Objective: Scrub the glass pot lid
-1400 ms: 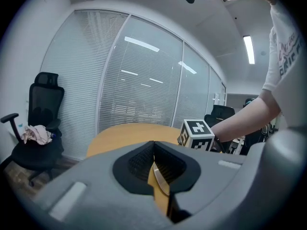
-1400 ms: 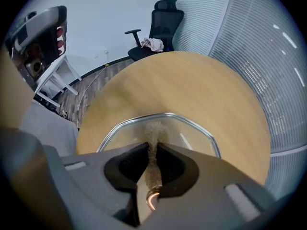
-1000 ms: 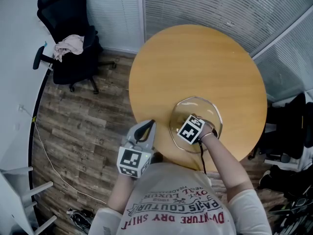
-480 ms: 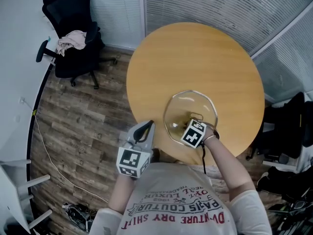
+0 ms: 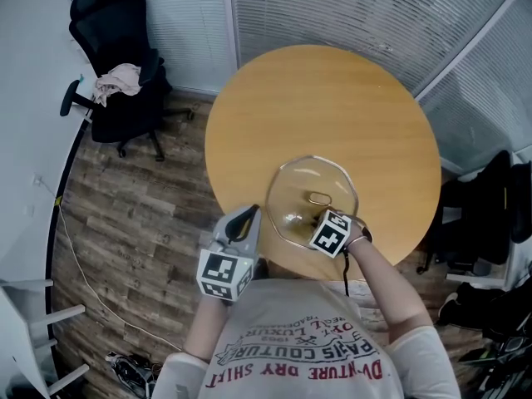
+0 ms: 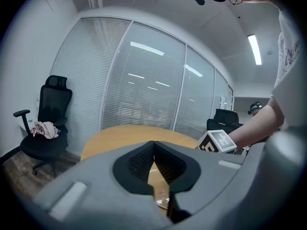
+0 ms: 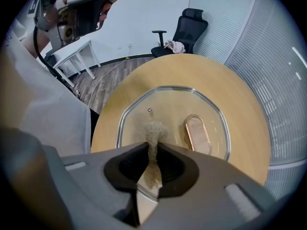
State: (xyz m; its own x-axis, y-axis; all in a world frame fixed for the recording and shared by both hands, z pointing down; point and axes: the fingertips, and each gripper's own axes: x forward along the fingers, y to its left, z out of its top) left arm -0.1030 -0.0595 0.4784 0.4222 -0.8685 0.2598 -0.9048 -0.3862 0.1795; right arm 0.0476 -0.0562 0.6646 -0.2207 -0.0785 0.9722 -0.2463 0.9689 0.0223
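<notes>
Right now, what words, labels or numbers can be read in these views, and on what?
"PARIS COUTURE": on the person's T-shirt, upside down to the head view.
"DRY SHIFT": same shirt, lower line; its other print is too small.
Marker cubes: square patterns only, no words.

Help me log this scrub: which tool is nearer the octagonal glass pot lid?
Right. The right tool is over the octagonal glass pot lid, pressing a tan scrubbing pad on it; the left tool is shut, apart, to its left.
</notes>
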